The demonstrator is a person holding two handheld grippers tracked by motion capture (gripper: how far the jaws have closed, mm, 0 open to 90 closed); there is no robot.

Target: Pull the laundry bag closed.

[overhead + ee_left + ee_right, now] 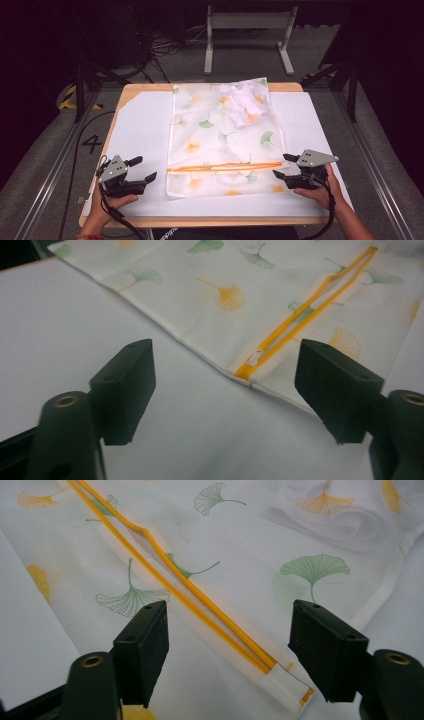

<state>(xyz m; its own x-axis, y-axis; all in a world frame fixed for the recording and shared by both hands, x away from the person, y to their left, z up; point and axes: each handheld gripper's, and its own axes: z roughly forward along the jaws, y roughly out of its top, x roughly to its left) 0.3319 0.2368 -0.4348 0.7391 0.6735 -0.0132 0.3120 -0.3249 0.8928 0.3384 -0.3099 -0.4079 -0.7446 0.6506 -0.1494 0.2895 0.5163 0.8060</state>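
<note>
A white mesh laundry bag (pixel 220 142) printed with green and orange ginkgo leaves lies flat on the table, its orange zipper (pixel 225 166) running across near the front. Crumpled white cloth (pixel 245 102) shows inside the bag at its far right corner. My left gripper (pixel 142 169) stands open just left of the bag, level with the zipper's end (pixel 250 365). My right gripper (pixel 286 166) stands open at the bag's right edge, with the zipper's other end (pixel 280 672) between its jaws but untouched.
A white sheet (pixel 140 125) covers the wooden table (pixel 200 220). Beyond the table's far edge, a metal stand (pixel 247 30) and cables lie on the dark floor. Metal rails (pixel 50 170) run along both sides.
</note>
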